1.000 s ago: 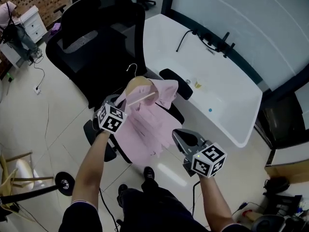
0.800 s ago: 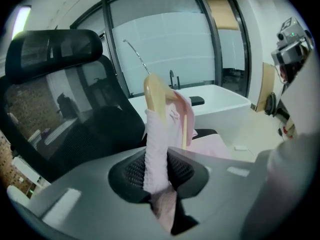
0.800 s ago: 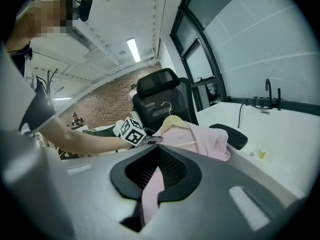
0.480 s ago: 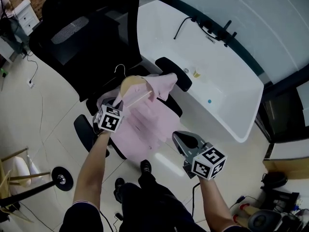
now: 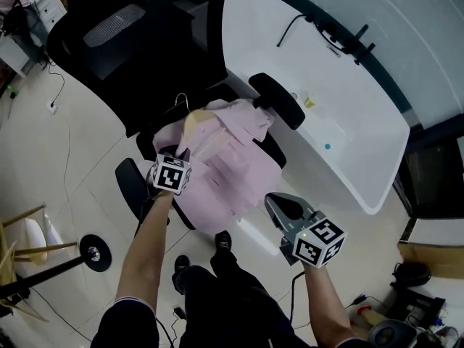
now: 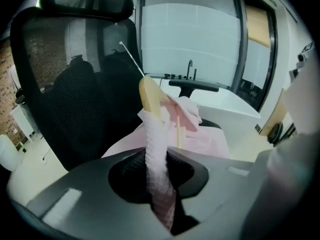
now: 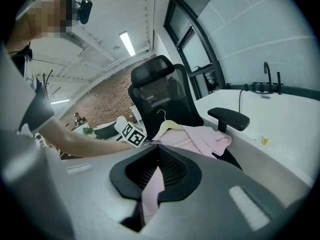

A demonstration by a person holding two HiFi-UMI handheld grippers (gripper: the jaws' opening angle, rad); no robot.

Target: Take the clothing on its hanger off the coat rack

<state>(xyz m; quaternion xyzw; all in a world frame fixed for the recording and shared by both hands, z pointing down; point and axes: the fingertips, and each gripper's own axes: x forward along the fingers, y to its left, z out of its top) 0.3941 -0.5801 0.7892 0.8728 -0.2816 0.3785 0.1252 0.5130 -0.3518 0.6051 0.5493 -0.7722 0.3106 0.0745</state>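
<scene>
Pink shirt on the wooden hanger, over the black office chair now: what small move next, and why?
Probably lower the left gripper a little, so the wooden hanger settles onto the seat of the black office chair before any release. Its jaws pinch the pink shirt at the hanger's shoulder, which looks raised, while the right gripper pinches the hem and the rest drapes over the seat.
</scene>
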